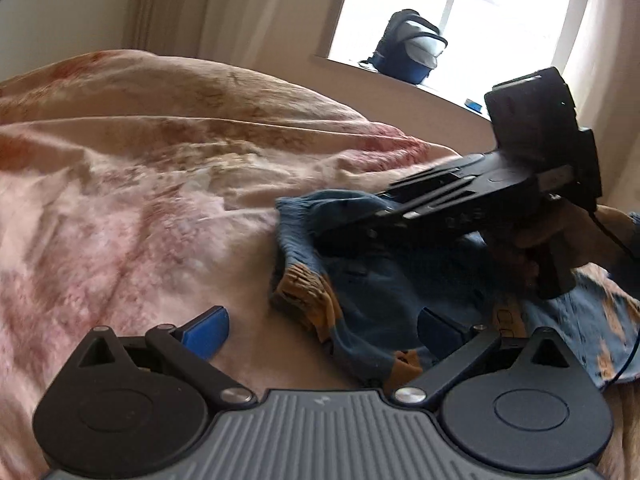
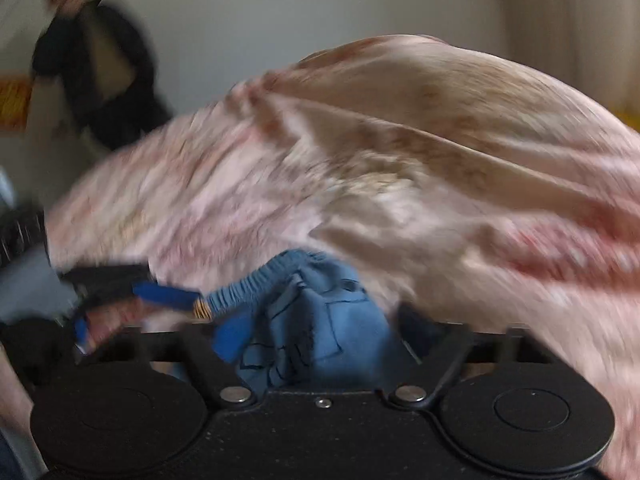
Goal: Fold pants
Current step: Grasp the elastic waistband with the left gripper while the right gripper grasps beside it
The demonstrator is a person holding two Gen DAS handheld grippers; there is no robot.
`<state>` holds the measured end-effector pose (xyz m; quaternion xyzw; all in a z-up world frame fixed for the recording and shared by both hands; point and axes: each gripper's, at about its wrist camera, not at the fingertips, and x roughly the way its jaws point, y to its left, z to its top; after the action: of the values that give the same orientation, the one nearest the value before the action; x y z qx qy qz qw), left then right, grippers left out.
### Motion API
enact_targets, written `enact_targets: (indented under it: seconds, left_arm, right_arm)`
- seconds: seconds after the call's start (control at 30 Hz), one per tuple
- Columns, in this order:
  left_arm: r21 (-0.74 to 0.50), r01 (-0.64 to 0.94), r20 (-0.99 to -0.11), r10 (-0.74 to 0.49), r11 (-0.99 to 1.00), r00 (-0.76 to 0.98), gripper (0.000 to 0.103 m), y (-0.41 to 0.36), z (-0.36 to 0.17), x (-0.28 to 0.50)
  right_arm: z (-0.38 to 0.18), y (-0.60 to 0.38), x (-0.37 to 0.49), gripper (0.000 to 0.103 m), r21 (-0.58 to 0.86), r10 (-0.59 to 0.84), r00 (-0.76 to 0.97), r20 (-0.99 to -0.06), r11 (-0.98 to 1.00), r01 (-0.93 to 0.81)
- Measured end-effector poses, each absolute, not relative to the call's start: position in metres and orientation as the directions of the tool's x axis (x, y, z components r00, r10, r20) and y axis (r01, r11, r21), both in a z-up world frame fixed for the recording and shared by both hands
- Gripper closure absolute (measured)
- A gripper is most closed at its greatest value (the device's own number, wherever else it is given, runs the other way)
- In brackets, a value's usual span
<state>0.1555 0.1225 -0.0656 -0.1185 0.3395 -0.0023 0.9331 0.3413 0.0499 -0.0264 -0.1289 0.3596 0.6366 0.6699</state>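
On the bed, a pink and cream floral cotton bedspread [image 1: 132, 200] is spread in soft wrinkles, and a pair of blue knit pants with orange patches [image 1: 360, 304] is bunched in a heap upon it, near the lower right of the left wrist view. The elastic waistband is turned upward and away from the camera. The left gripper [image 1: 324, 330] is held low over the bedspread with its blue-padded fingers [image 1: 208, 334] spread wide; one finger is seen over bare bedspread, the other beside or over the edge of the pants, and nothing is held between them. The right gripper [image 1: 332, 236] is seen from the side in the same view, black, gripped by a hand [image 1: 560, 236], with its front end lowered over the waistband area. In the right wrist view, heavily blurred, the pants [image 2: 320, 320] are seen between the right gripper's fingers [image 2: 232, 338]; whether the cloth is pinched or merely lies between them cannot be told. Behind the bed, a dark blue backpack [image 1: 408, 46] is set on the sill of a bright window [image 1: 460, 12]. A blurred dark figure [image 2: 96, 68] is visible at the far wall.
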Motion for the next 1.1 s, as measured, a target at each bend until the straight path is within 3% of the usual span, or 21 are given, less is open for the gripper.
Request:
enact_targets:
  seconds: [0.13, 0.23, 0.43, 0.67, 0.8, 0.9, 0.93, 0.97, 1.1]
  left_arm:
    - [-0.282, -0.059, -0.604, -0.130, 0.958, 0.786, 0.000, 0.127, -0.066, 0.161]
    - [-0.336, -0.046, -0.577, -0.167, 0.941, 0.800, 0.000, 0.134, -0.065, 0.169]
    - [-0.474, -0.075, -0.565, -0.237, 0.878, 0.791, 0.001, 0.155, -0.072, 0.189]
    - [-0.637, -0.170, -0.561, -0.301, 0.752, 0.771, 0.022, 0.178, -0.085, 0.197]
    - [-0.742, -0.209, -0.528, -0.364, 0.637, 0.767, 0.028, 0.186, -0.095, 0.203]
    - [-0.771, -0.252, -0.530, -0.369, 0.585, 0.764, 0.045, 0.187, -0.102, 0.211]
    - [-0.759, -0.279, -0.553, -0.356, 0.589, 0.753, 0.066, 0.187, -0.104, 0.214]
    - [-0.739, -0.313, -0.584, -0.335, 0.596, 0.739, 0.080, 0.186, -0.105, 0.216]
    - [-0.700, -0.329, -0.598, -0.268, 0.634, 0.755, 0.084, 0.179, -0.094, 0.210]
  right_arm:
    - [-0.027, 0.035, 0.350, 0.082, 0.319, 0.812, -0.073, -0.579, 0.142, -0.937]
    - [-0.031, 0.017, 0.365, 0.082, 0.375, 0.848, -0.047, -0.528, 0.183, -0.909]
    - [-0.042, 0.014, 0.379, 0.081, 0.437, 0.853, -0.064, -0.518, 0.199, -0.877]
    - [-0.052, 0.012, 0.384, 0.079, 0.467, 0.853, -0.063, -0.518, 0.220, -0.856]
    - [-0.054, 0.013, 0.384, 0.078, 0.473, 0.855, -0.061, -0.515, 0.223, -0.852]
    - [-0.056, 0.012, 0.385, 0.078, 0.481, 0.857, -0.059, -0.513, 0.229, -0.846]
    - [-0.056, 0.012, 0.385, 0.078, 0.482, 0.857, -0.059, -0.513, 0.231, -0.845]
    - [-0.056, 0.011, 0.385, 0.078, 0.483, 0.857, -0.058, -0.513, 0.232, -0.844]
    - [-0.054, 0.012, 0.383, 0.076, 0.471, 0.855, -0.049, -0.516, 0.235, -0.850]
